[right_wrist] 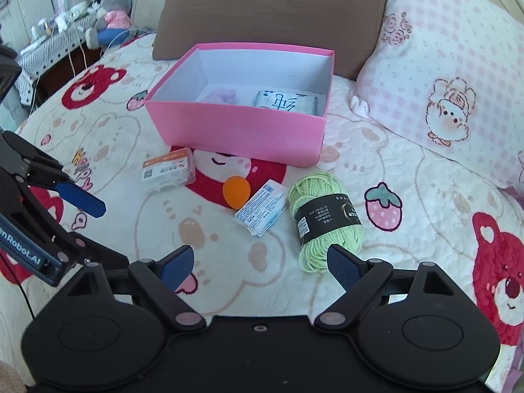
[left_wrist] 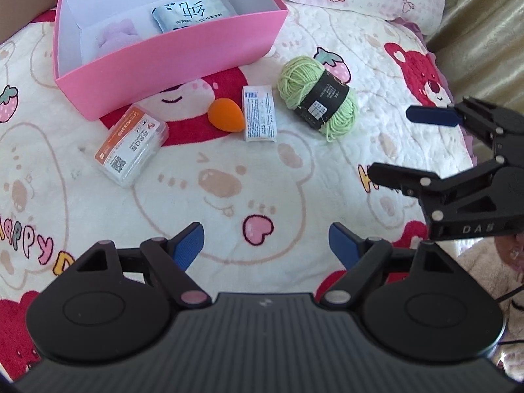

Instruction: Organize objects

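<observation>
While both of your tools hang empty above the bed, here is how each thing should handle:

Left tool point(left_wrist: 267, 245): jaws spread wide, nothing between them, above bare blanket point(left_wrist: 229, 170) near you.
Right tool point(right_wrist: 258, 267): also wide and empty, with the yarn just beyond its right pad.
Pink box point(left_wrist: 170, 62): stiff card, open top, at the far side; a tissue pack point(left_wrist: 191, 11) and a soft lilac item already lie inside.
Yarn ball point(right_wrist: 324, 219): green, soft and springy, probably light; take it across the black paper band, where it looks firmest.
Orange sponge point(left_wrist: 226, 114): egg-shaped, smooth, likely squashy and prone to roll; close gently across its fat middle. It touches the white packet.
White packet point(left_wrist: 259, 114): flat, printed film wrap, likely slippery; grip its long edges.
Clear case point(left_wrist: 132, 145): rigid plastic with an orange label, left of the sponge; its hard sides should take a firm pinch across the short width.
Blanket: plush and yielding, so thin things may sink in.
</observation>
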Motion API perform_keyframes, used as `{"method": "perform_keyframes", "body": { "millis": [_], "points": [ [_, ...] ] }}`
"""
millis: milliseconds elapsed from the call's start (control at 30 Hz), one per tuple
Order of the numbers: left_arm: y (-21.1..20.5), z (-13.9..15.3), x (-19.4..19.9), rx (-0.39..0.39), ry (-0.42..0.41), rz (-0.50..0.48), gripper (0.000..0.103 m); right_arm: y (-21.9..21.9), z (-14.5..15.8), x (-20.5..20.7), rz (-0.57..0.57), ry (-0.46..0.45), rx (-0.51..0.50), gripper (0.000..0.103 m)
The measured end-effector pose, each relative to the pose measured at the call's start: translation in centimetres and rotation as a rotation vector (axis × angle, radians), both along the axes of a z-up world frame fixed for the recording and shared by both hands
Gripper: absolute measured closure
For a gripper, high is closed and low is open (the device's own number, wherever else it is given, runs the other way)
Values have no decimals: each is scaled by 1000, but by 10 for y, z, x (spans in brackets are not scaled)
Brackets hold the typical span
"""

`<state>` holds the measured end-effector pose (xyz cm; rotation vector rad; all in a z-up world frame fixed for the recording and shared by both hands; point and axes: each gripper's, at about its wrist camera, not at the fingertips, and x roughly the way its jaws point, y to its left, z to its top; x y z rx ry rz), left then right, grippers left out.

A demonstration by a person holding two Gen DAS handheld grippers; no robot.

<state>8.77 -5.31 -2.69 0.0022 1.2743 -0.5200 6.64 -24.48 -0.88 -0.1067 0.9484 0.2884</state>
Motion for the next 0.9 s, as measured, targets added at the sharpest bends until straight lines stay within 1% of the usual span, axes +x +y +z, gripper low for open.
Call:
{"method": "perform_keyframes", "body": {
  "millis": [67,100,167,233,333,400,433,633,667,733,800,833,900],
  "points": [
    [-1,-3,6,-17,-8,13,20,-5,-9,-3,-12,-27,14,12],
    [-3,-3,8,-19,-28,12,20,-6,-15,-5,-9,-38,13,12],
    [-10,-5,9,19,-117,-14,20,-8,-25,-4,23,-56,-8,12],
    [-19,-8,12,64,-191,-44,20,-12,-31,0,10,-77,-40,12],
    [-30,-13,16,57,-267,-67,20,-25,-41,2,-55,-140,-37,12],
    [-39,-16,17,48,-321,-87,20,-30,-51,4,-93,-146,-29,12],
    [-44,-18,18,42,-335,-97,20,-33,-56,5,-101,-132,-11,12],
    [-72,-34,39,-6,-289,-124,21,-39,-81,14,-137,-30,68,12],
    [-77,-38,43,-1,-287,-130,21,-40,-83,16,-143,-25,79,12],
    [-84,-46,53,-3,-260,-123,22,-42,-92,17,-170,-16,115,12],
    [-86,-53,63,-47,-226,-102,23,-44,-101,20,-175,-6,132,12],
    [-88,-55,68,-63,-222,-97,24,-45,-106,21,-174,-7,128,13],
    [-93,-57,74,-60,-253,-103,28,-47,-110,21,-162,-26,124,13]
  ]
}}
